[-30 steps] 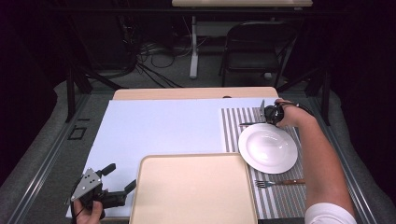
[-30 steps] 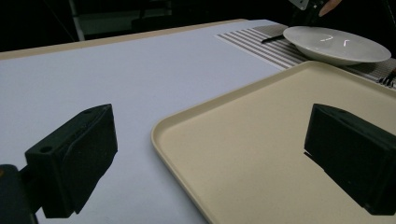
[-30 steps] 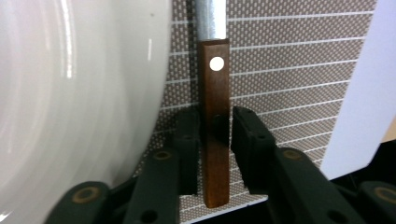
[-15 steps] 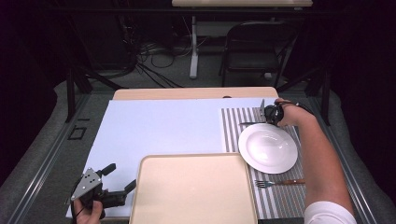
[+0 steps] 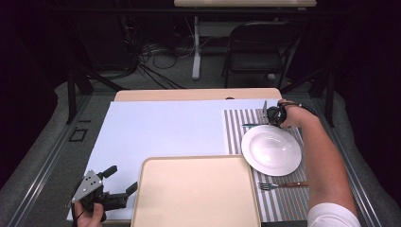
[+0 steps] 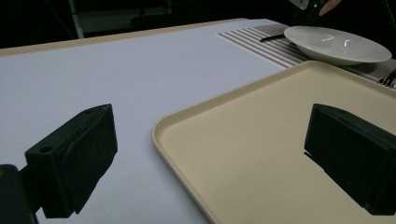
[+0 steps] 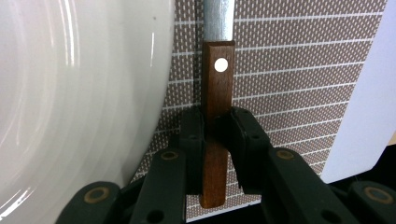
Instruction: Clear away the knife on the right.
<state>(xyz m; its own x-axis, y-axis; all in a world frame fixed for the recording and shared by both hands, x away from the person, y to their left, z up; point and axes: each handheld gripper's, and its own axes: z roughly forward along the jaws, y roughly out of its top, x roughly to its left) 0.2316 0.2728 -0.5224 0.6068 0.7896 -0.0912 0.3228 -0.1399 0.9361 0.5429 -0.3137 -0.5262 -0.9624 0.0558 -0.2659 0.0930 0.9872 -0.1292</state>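
My right gripper (image 7: 215, 135) is shut on the brown wooden handle of a knife (image 7: 217, 79). The knife lies on the striped placemat (image 7: 289, 84) right beside the rim of a white plate (image 7: 79, 102). In the high view this gripper (image 5: 272, 116) is at the plate's (image 5: 271, 150) far edge, and the knife's blade (image 5: 250, 125) points left. My left gripper (image 5: 122, 178) stands open at the near left of the table, its jaws wide apart at the left edge of a beige tray (image 5: 196, 191). In the left gripper view one jaw hangs over the tray (image 6: 280, 140), the other over the white table cover.
A fork (image 5: 282, 185) with a wooden handle lies on the placemat (image 5: 235, 135) just in front of the plate. A white cover (image 5: 161, 130) spans the tabletop. A black folding chair (image 5: 257, 52) and cables stand beyond the far edge.
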